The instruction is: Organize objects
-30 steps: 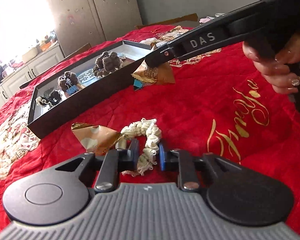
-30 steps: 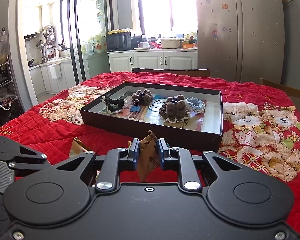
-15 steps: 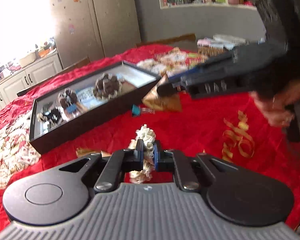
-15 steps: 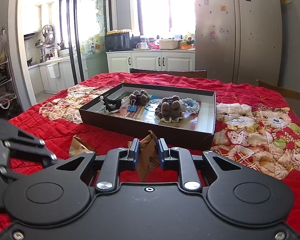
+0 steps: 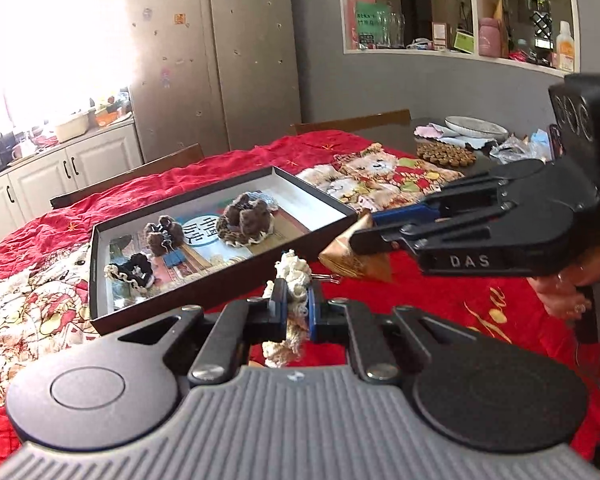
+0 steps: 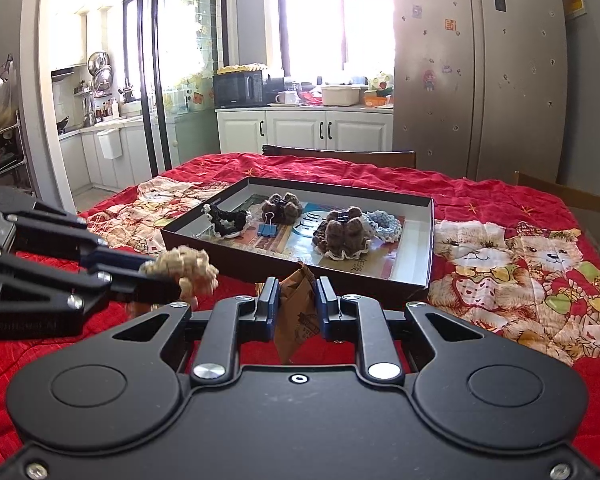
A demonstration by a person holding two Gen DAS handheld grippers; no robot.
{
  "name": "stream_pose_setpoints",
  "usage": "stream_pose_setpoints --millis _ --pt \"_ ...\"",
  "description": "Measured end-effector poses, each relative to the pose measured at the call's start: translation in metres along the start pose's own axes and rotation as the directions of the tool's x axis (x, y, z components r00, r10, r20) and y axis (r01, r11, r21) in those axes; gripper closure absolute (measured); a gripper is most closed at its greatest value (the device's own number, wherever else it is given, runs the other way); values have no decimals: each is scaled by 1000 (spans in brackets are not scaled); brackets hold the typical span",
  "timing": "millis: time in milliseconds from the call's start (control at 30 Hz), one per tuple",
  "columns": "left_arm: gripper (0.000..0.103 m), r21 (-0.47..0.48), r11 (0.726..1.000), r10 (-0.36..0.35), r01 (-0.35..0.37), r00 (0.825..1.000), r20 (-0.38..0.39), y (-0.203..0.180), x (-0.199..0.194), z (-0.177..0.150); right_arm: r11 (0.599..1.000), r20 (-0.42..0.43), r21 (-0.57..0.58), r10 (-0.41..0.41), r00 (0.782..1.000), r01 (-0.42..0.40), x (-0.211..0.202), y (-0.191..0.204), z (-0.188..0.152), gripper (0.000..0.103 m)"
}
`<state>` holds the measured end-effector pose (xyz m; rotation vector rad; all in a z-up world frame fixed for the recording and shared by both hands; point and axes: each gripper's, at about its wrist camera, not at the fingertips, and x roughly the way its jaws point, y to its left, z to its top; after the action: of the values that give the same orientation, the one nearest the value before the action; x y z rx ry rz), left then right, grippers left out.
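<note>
Red bear-print quilt over the table, dark shallow box flat upon it.

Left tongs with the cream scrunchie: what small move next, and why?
Probably carry the cream scrunchie forward over the box rim. The left tongs are shut on it, lifted, near the front wall, and other scrunchies lie inside.

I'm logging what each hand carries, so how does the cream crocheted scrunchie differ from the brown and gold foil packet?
The cream crocheted scrunchie is soft, knobbly yarn; the brown and gold foil packet is smooth, creased and pointed. The scrunchie is clamped in the left gripper, the packet in the right gripper. Both are held above the red cloth, short of the dark tray.
</note>
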<state>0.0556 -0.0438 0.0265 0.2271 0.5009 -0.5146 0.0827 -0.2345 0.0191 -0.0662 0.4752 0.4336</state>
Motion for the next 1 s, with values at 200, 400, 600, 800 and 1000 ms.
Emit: stream_pose_setpoints --millis 200,400,600,800,1000 --pt "91 -25 1000 14 -14 1000 9 10 0 5 1000 10 -3 7 1000 -7 -2 0 4 84" --pt "91 -54 998 43 -41 999 28 26 -1 13 1000 33 -16 16 999 -16 -1 4 21 84" --pt "91 -85 993 82 -78 996 38 49 3 27 999 52 -31 16 999 -14 7 8 45 84" --pt "91 -137 984 124 -117 991 46 81 13 49 998 55 -62 7 998 -3 28 14 68 84" --pt "91 -163 971 182 -172 982 47 107 29 67 999 58 -52 -4 998 7 56 14 92 84"
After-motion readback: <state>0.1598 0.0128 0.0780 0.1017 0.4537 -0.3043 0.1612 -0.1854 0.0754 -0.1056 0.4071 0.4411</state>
